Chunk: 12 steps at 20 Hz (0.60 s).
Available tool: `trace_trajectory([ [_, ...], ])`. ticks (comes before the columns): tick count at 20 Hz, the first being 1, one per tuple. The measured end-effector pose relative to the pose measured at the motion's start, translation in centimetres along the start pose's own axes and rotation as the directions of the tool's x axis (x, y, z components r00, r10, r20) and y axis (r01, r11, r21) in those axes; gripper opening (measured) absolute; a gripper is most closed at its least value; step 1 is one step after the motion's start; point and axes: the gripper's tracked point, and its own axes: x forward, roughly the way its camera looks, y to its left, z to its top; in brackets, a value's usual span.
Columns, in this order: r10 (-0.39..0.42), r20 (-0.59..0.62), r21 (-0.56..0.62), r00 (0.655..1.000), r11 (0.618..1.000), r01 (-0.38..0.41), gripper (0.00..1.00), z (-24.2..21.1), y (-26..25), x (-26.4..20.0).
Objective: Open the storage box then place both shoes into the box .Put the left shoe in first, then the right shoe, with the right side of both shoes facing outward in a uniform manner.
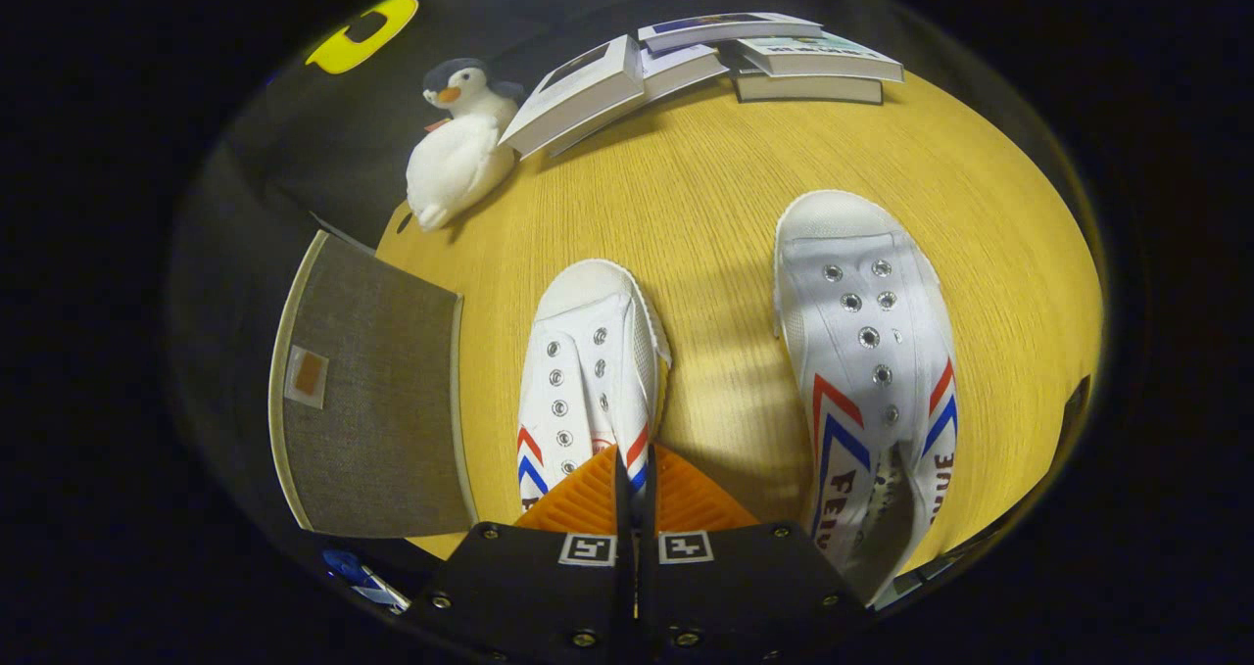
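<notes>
Two white canvas shoes with red and blue chevrons lie on the yellow wooden table [705, 185], toes pointing away from me. My gripper [637, 459] is shut on the right side wall of the nearer, left-hand shoe [588, 352]; a thin strip of its striped canvas shows between the fingers. The right-hand shoe [867, 352] lies apart, beyond and to the right of the fingers, with its opening toward me. To the left of the held shoe stands the grey fabric storage box [377, 401], showing a flat grey panel with a pale rim and a small tab. I cannot tell whether this panel is open.
A plush penguin [458, 146] lies at the table's far left corner. Several books [686, 58] are spread along the far edge. Bare wood lies between the shoes and beyond their toes.
</notes>
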Motion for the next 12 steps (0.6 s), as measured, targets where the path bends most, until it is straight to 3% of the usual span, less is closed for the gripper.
trace_trajectory([
  [12,0.182,0.08,0.028,0.98,0.982,-0.185,0.01,3.1,6.8,-5.9],
])
